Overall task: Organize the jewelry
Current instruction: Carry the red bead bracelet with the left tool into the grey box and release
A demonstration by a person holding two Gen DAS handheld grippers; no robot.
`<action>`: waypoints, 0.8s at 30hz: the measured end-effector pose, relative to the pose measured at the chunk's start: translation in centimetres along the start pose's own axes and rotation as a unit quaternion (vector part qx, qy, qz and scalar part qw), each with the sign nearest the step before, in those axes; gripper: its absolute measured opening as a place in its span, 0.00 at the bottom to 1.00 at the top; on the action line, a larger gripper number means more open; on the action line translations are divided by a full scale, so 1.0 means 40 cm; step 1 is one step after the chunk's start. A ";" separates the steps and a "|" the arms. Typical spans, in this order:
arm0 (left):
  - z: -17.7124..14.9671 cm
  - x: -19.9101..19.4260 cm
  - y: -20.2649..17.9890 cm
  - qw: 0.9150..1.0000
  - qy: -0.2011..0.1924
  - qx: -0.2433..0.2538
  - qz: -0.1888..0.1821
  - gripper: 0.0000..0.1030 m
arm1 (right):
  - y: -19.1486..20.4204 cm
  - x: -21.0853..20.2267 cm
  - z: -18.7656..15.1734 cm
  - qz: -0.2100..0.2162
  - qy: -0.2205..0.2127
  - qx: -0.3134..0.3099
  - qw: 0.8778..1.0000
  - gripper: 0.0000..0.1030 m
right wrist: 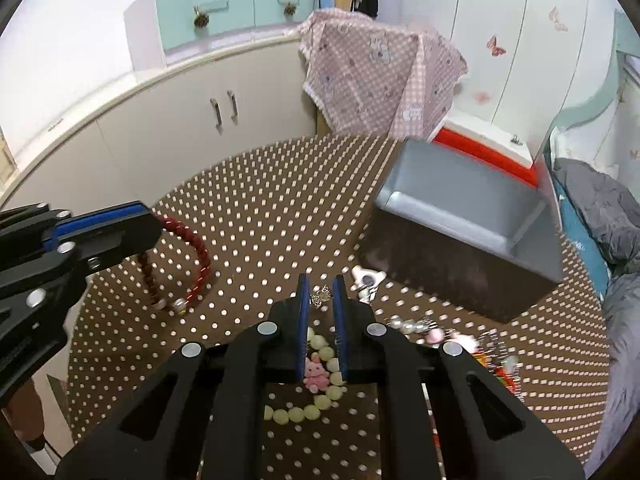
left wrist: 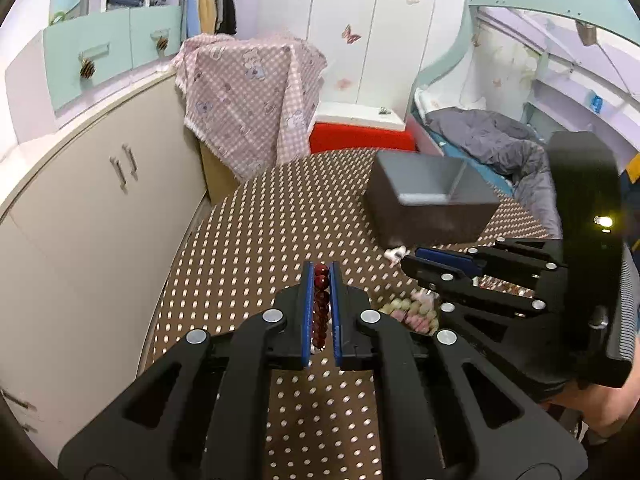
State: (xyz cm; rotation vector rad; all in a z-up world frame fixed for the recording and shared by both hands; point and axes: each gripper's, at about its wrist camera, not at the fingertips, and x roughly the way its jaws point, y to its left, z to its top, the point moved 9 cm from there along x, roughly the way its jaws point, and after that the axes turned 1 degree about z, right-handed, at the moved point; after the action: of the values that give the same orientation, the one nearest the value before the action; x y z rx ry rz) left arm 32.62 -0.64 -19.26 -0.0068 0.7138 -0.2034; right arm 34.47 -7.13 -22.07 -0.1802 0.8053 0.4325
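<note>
In the left wrist view my left gripper is shut on a dark red bead bracelet, whose beads run in a line between the blue pads. The right wrist view shows that bracelet hanging in a loop from the left gripper down to the table. My right gripper is shut on a small sparkly bow charm at its fingertips, just above the table. A pastel bead bracelet with a pink bunny charm lies under the right gripper. The right gripper reaches in from the right.
An open grey box stands at the back right of the brown dotted table. A white trinket, a pearl piece and colourful jewelry lie in front of it. Cabinets and a pink checked cloth stand beyond.
</note>
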 end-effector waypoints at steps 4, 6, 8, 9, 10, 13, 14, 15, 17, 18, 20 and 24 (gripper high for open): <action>0.069 -0.029 -0.033 0.999 -0.024 0.012 -0.019 0.08 | -0.044 -0.088 0.051 -0.004 -0.036 0.000 0.999 0.10; 0.104 -0.042 -0.053 0.999 -0.037 0.018 -0.029 0.08 | -0.073 -0.126 0.079 -0.013 -0.052 -0.001 0.999 0.10; 0.142 -0.054 -0.067 0.998 -0.050 0.024 -0.037 0.08 | -0.104 -0.166 0.106 -0.020 -0.070 -0.003 0.997 0.10; 0.156 -0.056 -0.072 0.997 -0.053 0.026 -0.040 0.08 | -0.117 -0.177 0.114 -0.024 -0.075 -0.004 0.997 0.10; 0.172 -0.058 -0.079 0.997 -0.057 0.028 -0.044 0.08 | -0.132 -0.191 0.124 -0.031 -0.083 -0.007 0.996 0.10; 0.225 -0.064 -0.110 0.995 -0.070 0.041 -0.055 0.08 | -0.168 -0.213 0.139 -0.038 -0.094 -0.008 0.995 0.10; 0.235 -0.062 -0.117 0.995 -0.070 0.042 -0.061 0.08 | -0.181 -0.214 0.146 -0.040 -0.097 -0.008 0.994 0.10; 0.250 -0.058 -0.126 0.994 -0.072 0.045 -0.065 0.08 | -0.189 -0.213 0.153 -0.040 -0.099 -0.008 0.994 0.10; 0.270 -0.048 -0.144 0.993 -0.074 0.051 -0.072 0.08 | -0.214 -0.207 0.164 -0.034 -0.101 0.000 0.994 0.10; 0.281 -0.040 -0.155 0.993 -0.073 0.051 -0.079 0.08 | -0.223 -0.203 0.167 -0.032 -0.100 0.004 0.994 0.10; 0.301 -0.019 -0.175 0.992 -0.067 0.052 -0.089 0.08 | -0.253 -0.185 0.173 -0.030 -0.091 0.016 0.995 0.10; 0.326 0.046 -0.211 0.992 -0.041 0.057 -0.101 0.08 | -0.303 -0.142 0.178 -0.012 -0.069 0.049 0.996 0.10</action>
State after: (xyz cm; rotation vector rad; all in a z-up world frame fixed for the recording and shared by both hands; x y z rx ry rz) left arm 40.89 -10.07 -9.94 0.0214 0.6184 -0.4357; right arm 41.02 -17.48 -13.13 -0.0679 0.6862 0.3776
